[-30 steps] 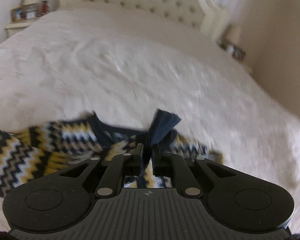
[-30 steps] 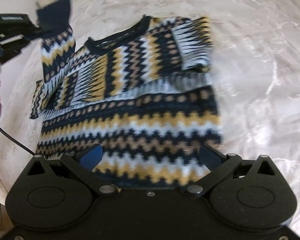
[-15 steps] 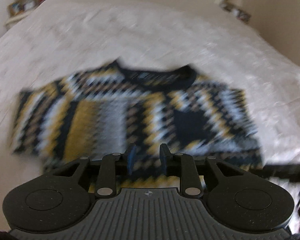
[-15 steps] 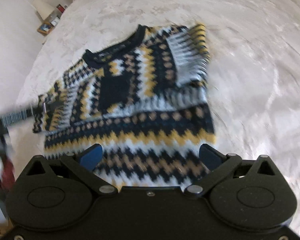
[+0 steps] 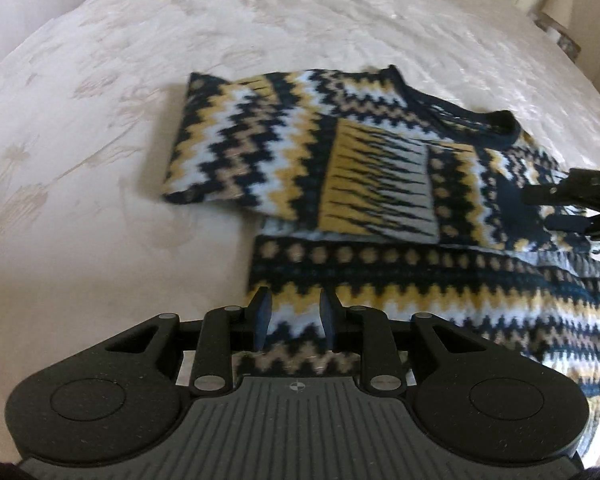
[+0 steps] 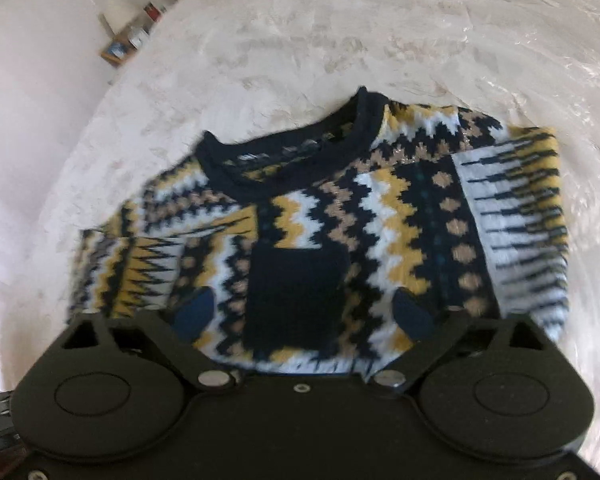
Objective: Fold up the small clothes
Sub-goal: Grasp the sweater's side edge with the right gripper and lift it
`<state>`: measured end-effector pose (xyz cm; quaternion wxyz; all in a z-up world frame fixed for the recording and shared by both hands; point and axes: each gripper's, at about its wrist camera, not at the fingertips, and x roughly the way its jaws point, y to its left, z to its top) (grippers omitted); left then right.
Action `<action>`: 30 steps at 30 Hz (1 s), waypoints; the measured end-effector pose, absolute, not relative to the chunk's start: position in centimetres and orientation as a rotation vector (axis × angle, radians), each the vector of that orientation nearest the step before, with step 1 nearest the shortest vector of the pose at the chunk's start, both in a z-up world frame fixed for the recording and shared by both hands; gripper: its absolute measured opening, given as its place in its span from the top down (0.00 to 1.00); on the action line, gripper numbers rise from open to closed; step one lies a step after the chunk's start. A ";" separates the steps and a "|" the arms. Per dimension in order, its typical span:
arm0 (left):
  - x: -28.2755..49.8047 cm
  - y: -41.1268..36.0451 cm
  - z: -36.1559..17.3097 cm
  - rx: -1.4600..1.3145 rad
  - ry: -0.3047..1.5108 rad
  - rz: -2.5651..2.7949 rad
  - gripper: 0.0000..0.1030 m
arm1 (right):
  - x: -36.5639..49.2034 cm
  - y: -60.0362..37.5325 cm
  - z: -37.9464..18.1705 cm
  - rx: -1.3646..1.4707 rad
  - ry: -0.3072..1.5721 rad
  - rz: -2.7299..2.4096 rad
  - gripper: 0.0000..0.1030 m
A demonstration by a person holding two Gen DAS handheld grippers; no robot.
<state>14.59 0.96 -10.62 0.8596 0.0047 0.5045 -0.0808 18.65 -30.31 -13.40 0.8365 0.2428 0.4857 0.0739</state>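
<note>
A little knitted sweater [image 5: 384, 184] lies flat on a big white bed [image 5: 140, 80]. It has zigzag stripes in dark blue, yellow, white and tan. Both sleeves are folded in over its chest. One dark blue cuff [image 6: 296, 292] rests in the middle of the chest, just below the dark neck band [image 6: 292, 152].

The left gripper [image 5: 294, 320] is at the bottom corner of the sweater, near the hem. Its two blue fingers [image 5: 262, 318] are a small way apart, with the zigzag knit showing in the gap. They are not pinching anything.

The right gripper [image 6: 304, 316] is over the chest of the sweater. Its fingers [image 6: 192, 316] are spread wide, one on each side of the dark cuff. They hold nothing. From the left camera, this gripper [image 5: 572, 200] pokes in over the far side of the sweater.

A small shelf [image 6: 132, 38] with a few things on it stands by the wall, past the top corner of the bed.
</note>
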 end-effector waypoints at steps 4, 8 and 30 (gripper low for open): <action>14.6 1.7 -10.9 0.000 1.062 -0.165 0.75 | 20.0 -29.5 -14.2 0.461 1.106 0.144 0.38; 14.6 1.7 -11.1 0.003 1.053 -0.187 0.73 | 20.6 -29.1 -13.5 0.454 1.155 0.151 0.84; 19.2 -5.2 -11.5 0.230 0.883 -0.356 0.61 | 27.7 -21.3 13.0 0.642 0.742 0.676 0.91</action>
